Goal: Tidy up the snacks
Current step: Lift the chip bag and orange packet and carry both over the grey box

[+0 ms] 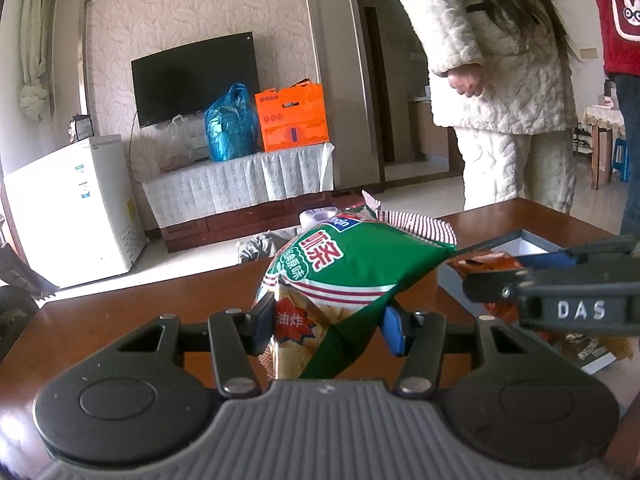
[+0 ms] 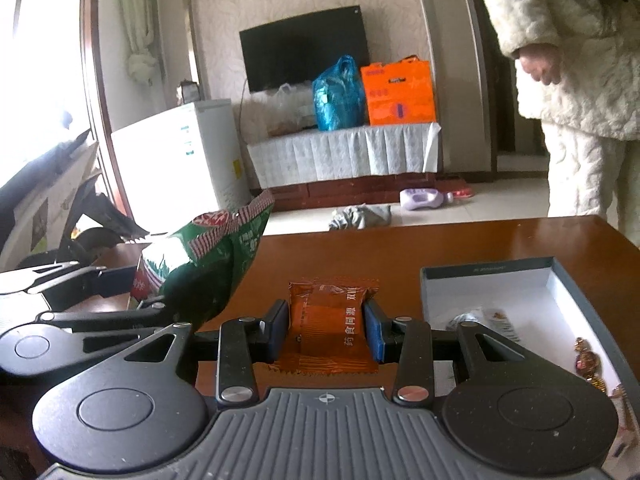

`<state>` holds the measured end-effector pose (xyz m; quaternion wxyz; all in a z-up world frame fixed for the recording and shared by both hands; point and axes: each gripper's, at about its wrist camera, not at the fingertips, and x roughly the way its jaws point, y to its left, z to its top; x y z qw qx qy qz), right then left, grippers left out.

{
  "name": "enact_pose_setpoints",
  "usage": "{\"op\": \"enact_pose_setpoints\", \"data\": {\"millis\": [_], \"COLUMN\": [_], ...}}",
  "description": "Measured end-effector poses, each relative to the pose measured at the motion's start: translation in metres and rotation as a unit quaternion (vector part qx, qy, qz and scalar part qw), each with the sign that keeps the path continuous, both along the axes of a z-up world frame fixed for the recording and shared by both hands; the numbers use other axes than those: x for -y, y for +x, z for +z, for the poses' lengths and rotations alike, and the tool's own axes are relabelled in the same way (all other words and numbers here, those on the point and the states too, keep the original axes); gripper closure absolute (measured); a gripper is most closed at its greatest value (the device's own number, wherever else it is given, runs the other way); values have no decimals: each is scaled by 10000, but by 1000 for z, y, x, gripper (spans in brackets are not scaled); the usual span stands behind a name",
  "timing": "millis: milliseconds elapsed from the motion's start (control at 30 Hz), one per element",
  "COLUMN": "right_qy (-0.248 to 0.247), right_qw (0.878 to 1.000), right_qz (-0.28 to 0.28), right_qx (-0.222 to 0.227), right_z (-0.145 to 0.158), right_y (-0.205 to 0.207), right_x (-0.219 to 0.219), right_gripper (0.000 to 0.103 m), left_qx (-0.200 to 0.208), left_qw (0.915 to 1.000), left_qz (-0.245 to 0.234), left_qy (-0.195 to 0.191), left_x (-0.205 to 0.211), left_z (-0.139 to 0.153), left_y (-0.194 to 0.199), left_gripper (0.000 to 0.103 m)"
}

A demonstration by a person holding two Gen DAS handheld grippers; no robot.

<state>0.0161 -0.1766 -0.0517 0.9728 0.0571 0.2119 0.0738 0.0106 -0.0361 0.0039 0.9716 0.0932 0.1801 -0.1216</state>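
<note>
Snacks are clamped in both of my tongs: my left gripper (image 1: 326, 326) is closed on a puffy green chip bag (image 1: 352, 268), which fills the centre of the left view and stands up from between the blue pads, its crimped red-and-white striped top edge at mid-frame. In the right view my right gripper (image 2: 326, 334) pinches a small flat orange snack packet (image 2: 330, 320) squarely between its pads, lower centre, glossy foil with zigzag-cut ends. I see the green bag again at the left of that view, held above the table (image 2: 400, 252), a smooth, reddish-brown wooden top that spans the lower half of both views. An open shallow box (image 2: 560, 280) with a dark grey rim and white inside sits on the table at the right of the right view, with a few small wrapped items in it. Across the room, at upper centre, a black television (image 2: 304, 52) hangs on pale patterned wallpaper above a cloth-draped cabinet (image 2: 344, 152) carrying a blue plastic bag (image 2: 338, 94) and an orange carton (image 2: 398, 92). A white fridge (image 2: 176, 156) stands left of it. A person in a quilted cream coat (image 2: 576, 60) stands at upper right.
</note>
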Motion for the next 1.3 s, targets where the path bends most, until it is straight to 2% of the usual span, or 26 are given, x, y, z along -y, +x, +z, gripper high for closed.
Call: {"op": "enact_pose_setpoints", "data": {"millis": [433,1300], "right_qy": [-109,-134], "right_qw": [9994,9981], "right_qz": [-315,-590], "right_qx": [109,152], "right_z": [6,9], "right_y": [-17,-24], "right_x": [39,62], "right_gripper": [62,62], "left_qx": [103,130], "left_qw": [9996,9962], "left_qz": [-271,-864], "left_qy": [9,-12], "left_x": [26,94], "left_z": [4,5], "left_y": [5,16], "left_gripper": [51,51]}}
